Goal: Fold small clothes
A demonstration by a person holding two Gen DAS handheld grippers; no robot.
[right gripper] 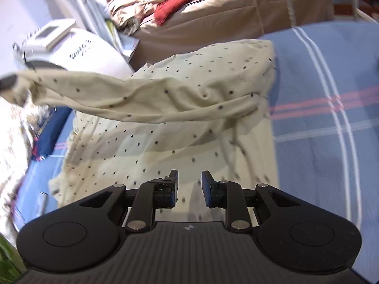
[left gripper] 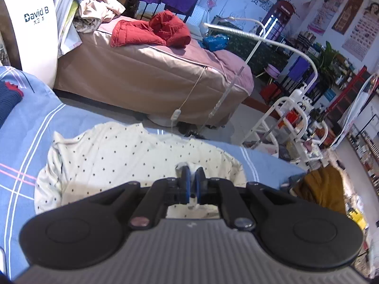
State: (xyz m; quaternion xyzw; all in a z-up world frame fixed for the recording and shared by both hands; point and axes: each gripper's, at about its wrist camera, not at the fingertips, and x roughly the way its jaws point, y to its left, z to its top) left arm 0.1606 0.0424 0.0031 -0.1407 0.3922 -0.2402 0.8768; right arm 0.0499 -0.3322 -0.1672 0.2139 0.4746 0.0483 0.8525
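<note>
Between the left tool's (left gripper: 192, 181) closed jaws a sleeve of the dotted cream garment (left gripper: 123, 156) is lifted; the right tool (right gripper: 189, 184) hovers open just above it. Folding seems barely begun.
</note>
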